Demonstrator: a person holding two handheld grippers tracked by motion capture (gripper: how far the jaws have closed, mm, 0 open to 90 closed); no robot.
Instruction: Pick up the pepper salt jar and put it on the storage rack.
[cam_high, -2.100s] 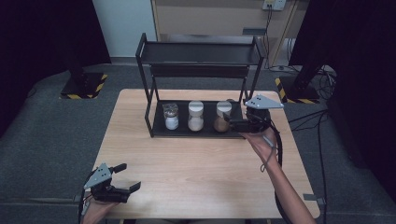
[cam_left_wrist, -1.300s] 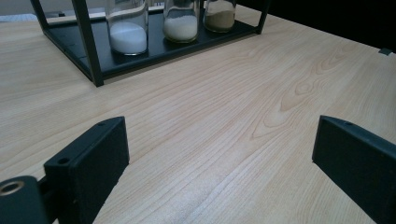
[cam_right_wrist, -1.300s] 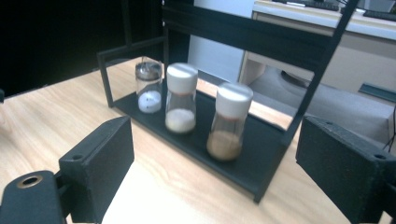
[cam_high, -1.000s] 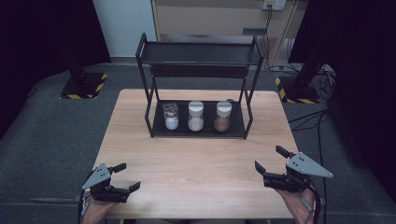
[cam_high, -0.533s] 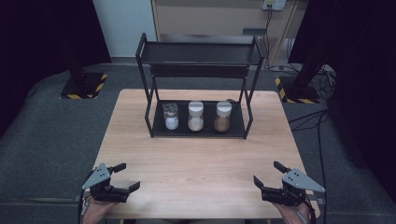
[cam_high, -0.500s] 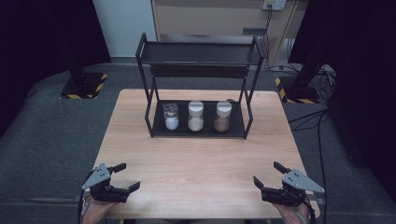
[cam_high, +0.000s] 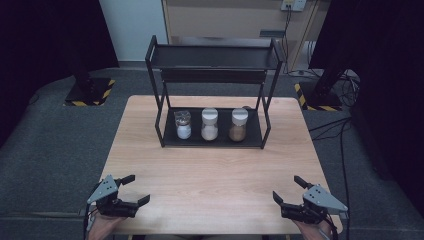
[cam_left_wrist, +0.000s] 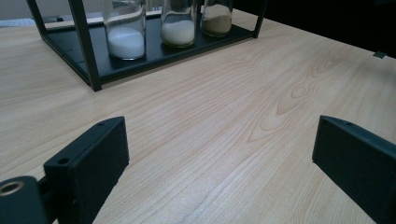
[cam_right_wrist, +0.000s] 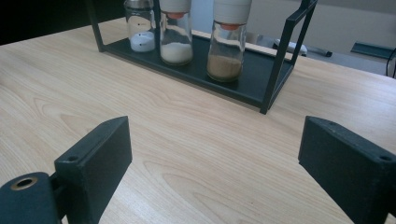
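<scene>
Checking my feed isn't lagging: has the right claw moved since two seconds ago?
Yes. The right claw was at the black metal rack beside the brown-filled jar; it has pulled back to the table's near edge, open and empty.

A black metal rack (cam_high: 212, 56) stood on the pale wood-grain table (cam_high: 210, 175), holding jars of white (cam_high: 183, 125), cream (cam_high: 209, 125) and brown powder (cam_high: 238, 125), while yellow-black hazard stripes (cam_high: 90, 103) marked the stand base.
</scene>
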